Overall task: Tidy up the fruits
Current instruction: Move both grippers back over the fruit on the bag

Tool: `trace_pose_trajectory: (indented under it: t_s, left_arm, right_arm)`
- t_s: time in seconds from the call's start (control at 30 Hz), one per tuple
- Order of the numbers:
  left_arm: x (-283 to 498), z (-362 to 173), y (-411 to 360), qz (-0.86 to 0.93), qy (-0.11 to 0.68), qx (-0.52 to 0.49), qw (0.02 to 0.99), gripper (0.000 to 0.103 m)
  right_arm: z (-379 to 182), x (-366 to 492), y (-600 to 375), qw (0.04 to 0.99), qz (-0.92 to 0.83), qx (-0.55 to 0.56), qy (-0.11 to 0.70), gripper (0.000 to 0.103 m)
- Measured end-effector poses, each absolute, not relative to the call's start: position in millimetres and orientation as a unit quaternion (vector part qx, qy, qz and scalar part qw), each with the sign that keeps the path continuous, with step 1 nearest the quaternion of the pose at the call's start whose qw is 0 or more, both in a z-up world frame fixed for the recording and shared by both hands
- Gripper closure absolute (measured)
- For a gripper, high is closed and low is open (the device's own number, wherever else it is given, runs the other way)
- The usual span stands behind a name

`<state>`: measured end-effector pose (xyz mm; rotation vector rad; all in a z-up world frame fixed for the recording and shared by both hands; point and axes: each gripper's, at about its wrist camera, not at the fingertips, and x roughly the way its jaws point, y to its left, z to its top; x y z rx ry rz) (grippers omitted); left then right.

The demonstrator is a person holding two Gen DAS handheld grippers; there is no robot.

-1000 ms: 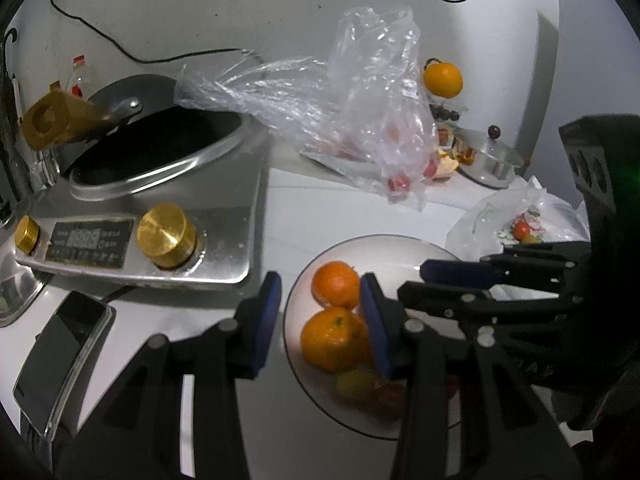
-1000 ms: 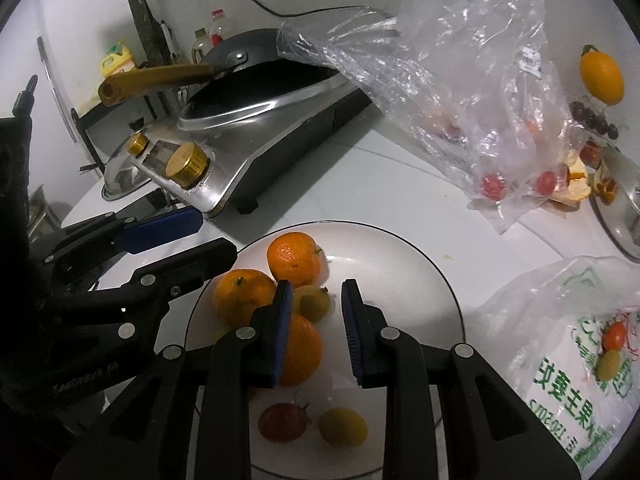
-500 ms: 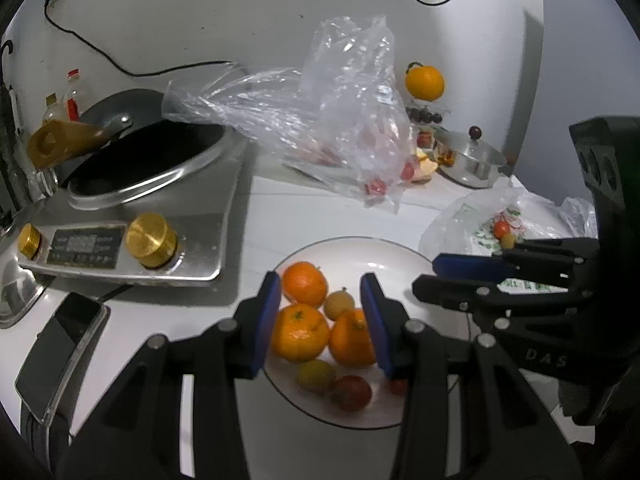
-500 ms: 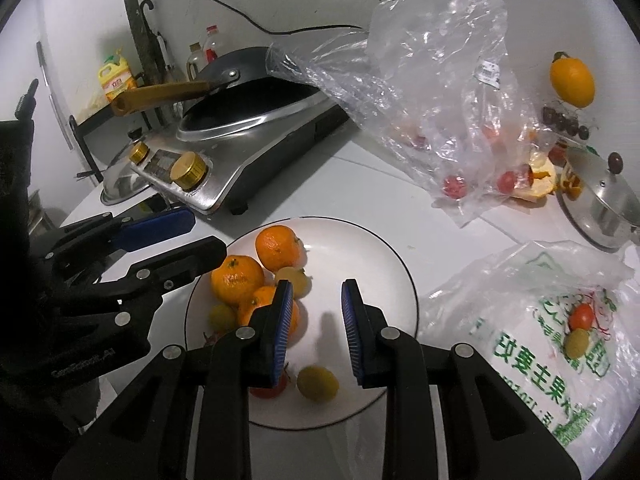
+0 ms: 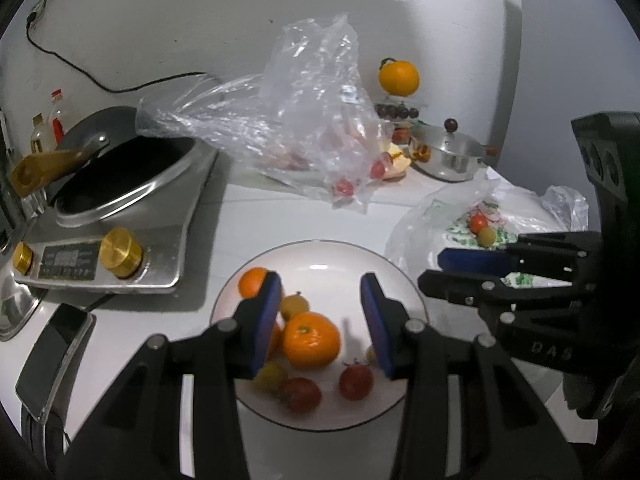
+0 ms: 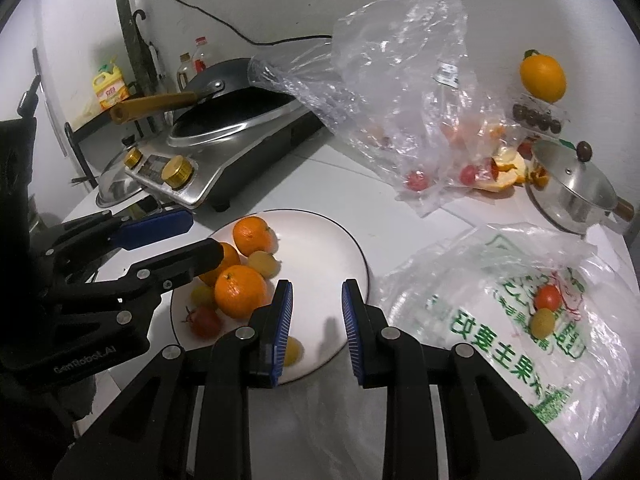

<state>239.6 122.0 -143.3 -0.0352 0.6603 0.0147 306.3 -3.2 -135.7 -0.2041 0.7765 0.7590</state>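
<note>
A white plate point(image 5: 332, 264) on the white counter holds three oranges point(image 5: 310, 340), small yellow fruits and red tomatoes point(image 5: 355, 382). My left gripper point(image 5: 320, 316) hangs above the plate's near side, open, with nothing between its blue pads. My right gripper point(image 6: 314, 312) hovers over the right edge of the plate point(image 6: 320, 248), its jaws shut down to a narrow gap with nothing in it. To its right lies a printed plastic bag point(image 6: 500, 320) with a red tomato point(image 6: 547, 297) and a yellow fruit inside. Each gripper shows in the other's view: the left gripper point(image 6: 204, 236), the right gripper point(image 5: 434, 270).
An induction cooker with a wok point(image 5: 120, 184) stands at the left, a phone point(image 5: 52, 356) in front of it. A crumpled clear bag point(image 5: 304, 120) with a few tomatoes lies behind the plate. A lidded steel pot point(image 5: 452, 152), peels and an orange point(image 5: 399, 77) sit at the back right.
Both grippers have drawn back and slightly up from the plate, so more of the counter and the printed bag shows. Neither gripper's jaws have changed.
</note>
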Motion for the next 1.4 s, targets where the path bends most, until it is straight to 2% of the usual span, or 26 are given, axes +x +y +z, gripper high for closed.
trace_pose_trajectory:
  t_s: [0.13, 0.2, 0.23, 0.73, 0.8, 0.9, 1.4]
  left_arm:
    - [242, -144, 111, 0.006, 0.326, -0.014, 0.945, 0.060]
    - [243, -144, 105, 0.004, 0.327, -0.014, 0.945, 0.050]
    - [243, -144, 102, 0.003, 0.326, -0.015, 0.945, 0.048]
    - [256, -143, 61, -0.008, 0.327, -0.021, 0.945, 0.048]
    - [259, -144, 55, -0.008, 0.327, -0.020, 0.945, 0.048]
    - [263, -146, 47, -0.012, 0.330, -0.019, 0.944, 0.048]
    - [292, -161, 20, -0.024, 0.354, -0.007, 0.935, 0.047]
  right_arm:
    - [-135, 306, -16, 0.854, 0.355, -0.094, 0.368, 0.076]
    - [-135, 306, -24, 0.857, 0.350, -0.094, 0.367, 0.076]
    - [-135, 306, -28, 0.858, 0.348, -0.094, 0.366, 0.076]
    - [-135, 315, -79, 0.871, 0.325, -0.078, 0.361, 0.075]
    - [-136, 318, -86, 0.872, 0.322, -0.076, 0.361, 0.074]
    - [-137, 321, -96, 0.873, 0.320, -0.073, 0.361, 0.067]
    - [-151, 348, -126, 0.874, 0.309, -0.058, 0.371, 0.067]
